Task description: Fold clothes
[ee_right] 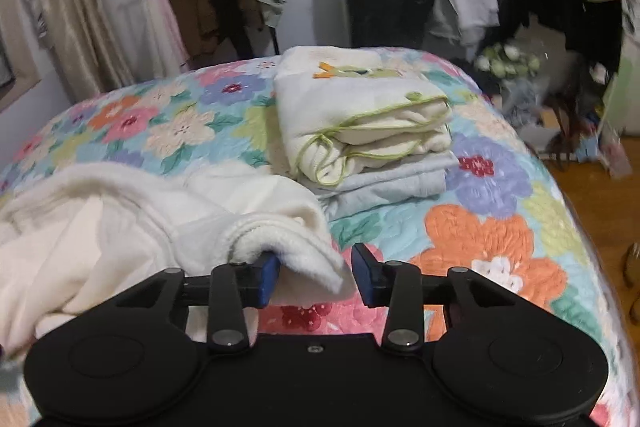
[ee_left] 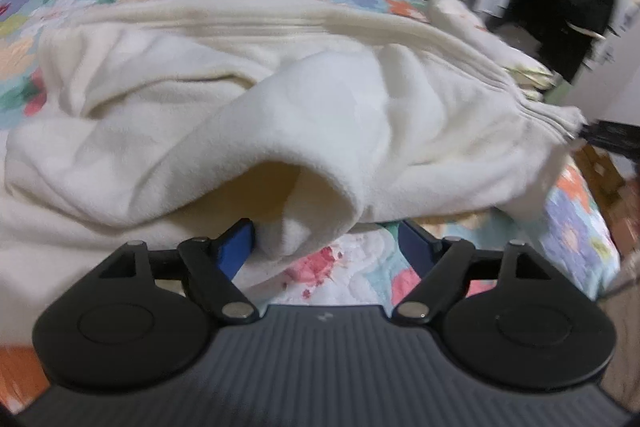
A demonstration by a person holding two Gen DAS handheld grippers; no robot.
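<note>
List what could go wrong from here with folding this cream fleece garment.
Both grippers stand open, so the cream fleece garment may slump out of shape. A fold lies between the left gripper jaws, an edge between the right gripper jaws; withdrawing could drag them. The folded stack sits close enough to be nudged.

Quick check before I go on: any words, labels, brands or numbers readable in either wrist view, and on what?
No readable text in either view.
Left gripper: a small pale mark on its grey ribbed body, too small to read.
Folded cream garment on the stack: an orange and green embroidered design, a picture as far as I can tell, no letters.
White fleece garment: no tag or label showing.
</note>
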